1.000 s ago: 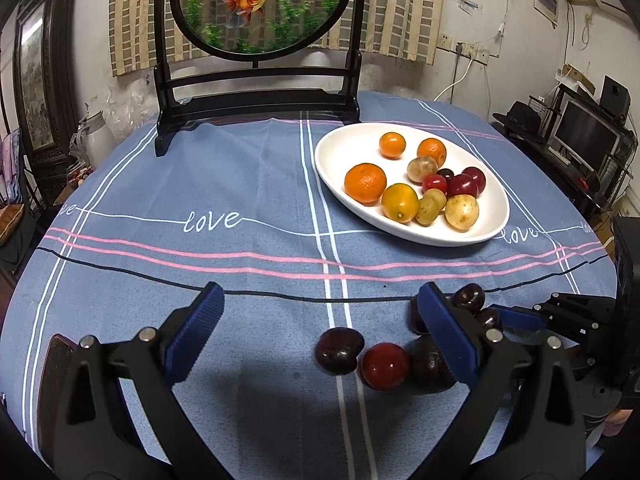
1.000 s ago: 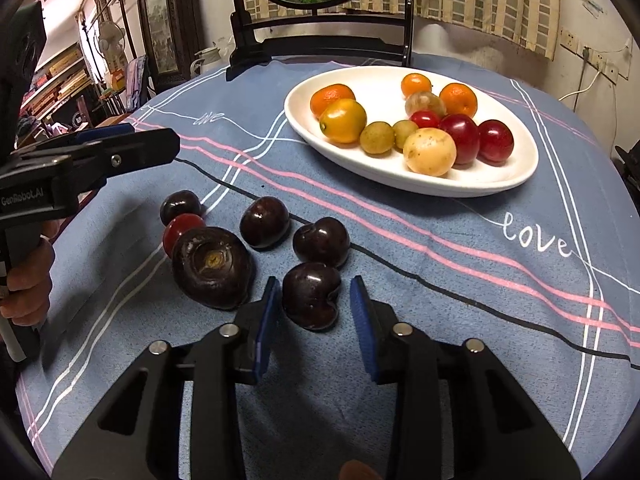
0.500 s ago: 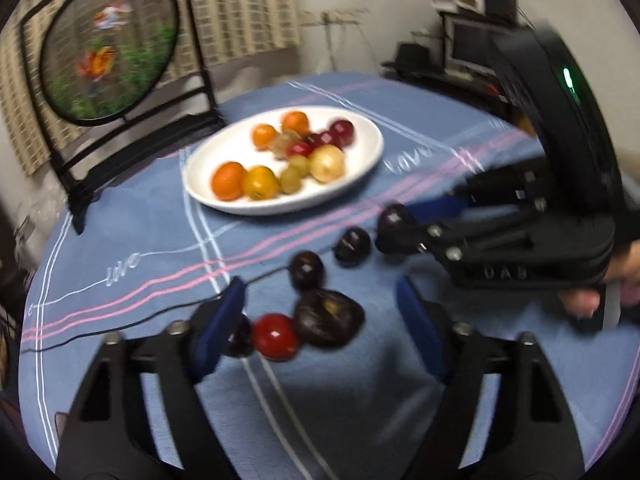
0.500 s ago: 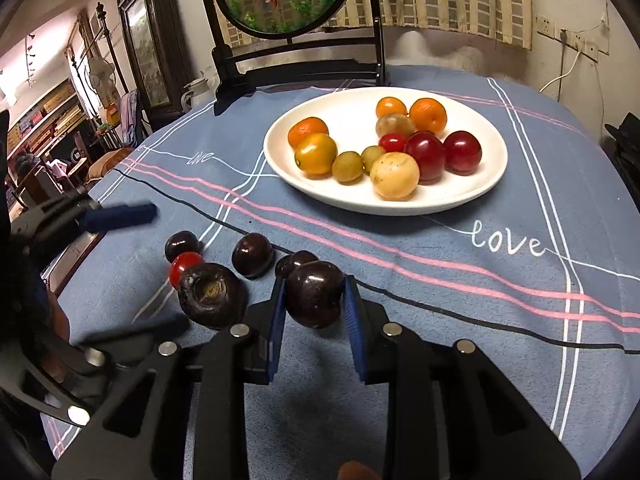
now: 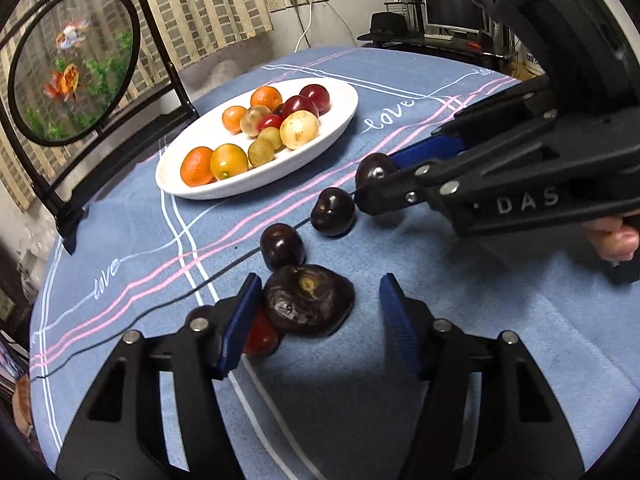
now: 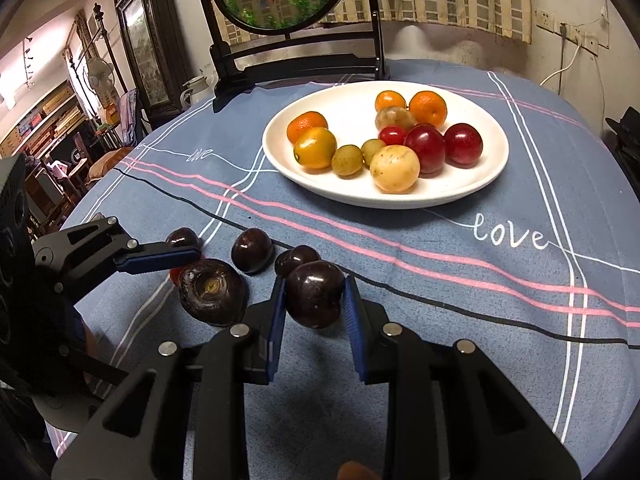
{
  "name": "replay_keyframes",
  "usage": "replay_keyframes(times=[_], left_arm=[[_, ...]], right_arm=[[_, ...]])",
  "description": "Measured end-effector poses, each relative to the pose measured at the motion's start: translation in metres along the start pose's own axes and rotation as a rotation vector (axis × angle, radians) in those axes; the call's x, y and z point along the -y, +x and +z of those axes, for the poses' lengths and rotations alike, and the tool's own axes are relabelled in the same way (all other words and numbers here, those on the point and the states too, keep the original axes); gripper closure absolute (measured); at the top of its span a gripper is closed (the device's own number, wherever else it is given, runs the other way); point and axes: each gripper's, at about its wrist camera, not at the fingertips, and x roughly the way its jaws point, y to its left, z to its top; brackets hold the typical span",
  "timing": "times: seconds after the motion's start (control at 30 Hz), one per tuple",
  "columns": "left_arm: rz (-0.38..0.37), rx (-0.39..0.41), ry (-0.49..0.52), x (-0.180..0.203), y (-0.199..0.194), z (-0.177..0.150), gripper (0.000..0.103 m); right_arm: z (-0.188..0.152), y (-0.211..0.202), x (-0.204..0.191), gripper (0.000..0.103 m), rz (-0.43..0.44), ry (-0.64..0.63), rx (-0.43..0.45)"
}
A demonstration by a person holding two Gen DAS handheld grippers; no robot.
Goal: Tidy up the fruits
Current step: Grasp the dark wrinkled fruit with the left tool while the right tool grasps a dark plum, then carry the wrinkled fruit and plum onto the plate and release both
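The right hand-held gripper (image 6: pixel 314 304) has clamped and lifted a dark plum (image 6: pixel 315 294), ready for the plate (image 6: pixel 476 188), while the left hand-held gripper (image 5: pixel 316 310) has swung over and is closing, half-wide, around the big dark fruit (image 5: pixel 310 300)

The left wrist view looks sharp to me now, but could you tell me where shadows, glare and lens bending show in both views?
Left wrist view: sharp, shadow under the big dark fruit, table edge bowed. Right wrist view: glare spots on the held dark plum, white plate evenly lit.

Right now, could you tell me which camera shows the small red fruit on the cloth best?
Neither shows it whole. The left wrist view is better: the small red fruit peeks out beside the large dark fruit. The right wrist view shows only a sliver.
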Motion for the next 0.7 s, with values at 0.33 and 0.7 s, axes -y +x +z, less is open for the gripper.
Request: replay_keyframes(times=[0.33, 0.7], left_arm=[[-0.036, 0.006, -0.001, 0.003, 0.0, 0.0, 0.054], [-0.175, 0.098, -0.166, -0.016, -0.027, 0.015, 0.054]], right_arm=[[0.002, -0.009, 0.005, 0.074, 0.008, 0.021, 0.023], [0.011, -0.02, 0.015, 0.074, 0.033, 0.062, 0.067]])
